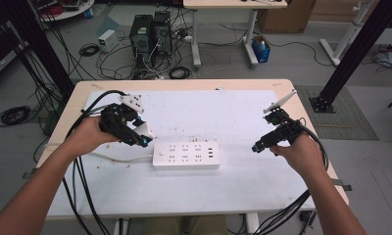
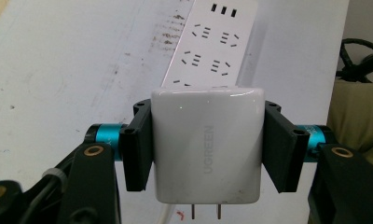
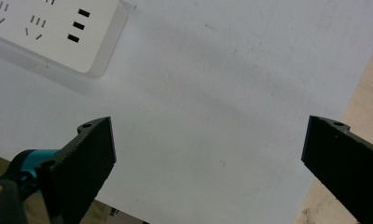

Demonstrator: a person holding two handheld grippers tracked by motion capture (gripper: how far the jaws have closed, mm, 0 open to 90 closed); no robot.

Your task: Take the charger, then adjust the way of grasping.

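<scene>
A glossy white square plug-in charger point(image 2: 206, 144) sits clamped in the left tongs point(image 1: 141, 136), just beside the white plastic power strip point(image 1: 186, 155) on the bench point(image 1: 243, 117). Likely next: turn its prongs squarely over a socket, then press straight. The right tongs point(image 3: 208, 154) gape wide, holding nothing.

Robotics or electronics lab, not home. Grey concrete floor point(image 1: 47, 132) strewn with loose black cables point(image 1: 12, 115). Two black tower computers point(image 1: 151, 33) stand on floor beyond bench point(image 1: 184, 84), small white box point(image 1: 107, 40) beside them, wiring tangled around. Black aluminium frame posts point(image 1: 353, 55) rise at both sides. White-legged work table point(image 1: 233, 4) behind, cardboard box point(image 1: 287, 17) near it. Bench top covered with scuffed white sheet point(image 1: 223, 112).
</scene>
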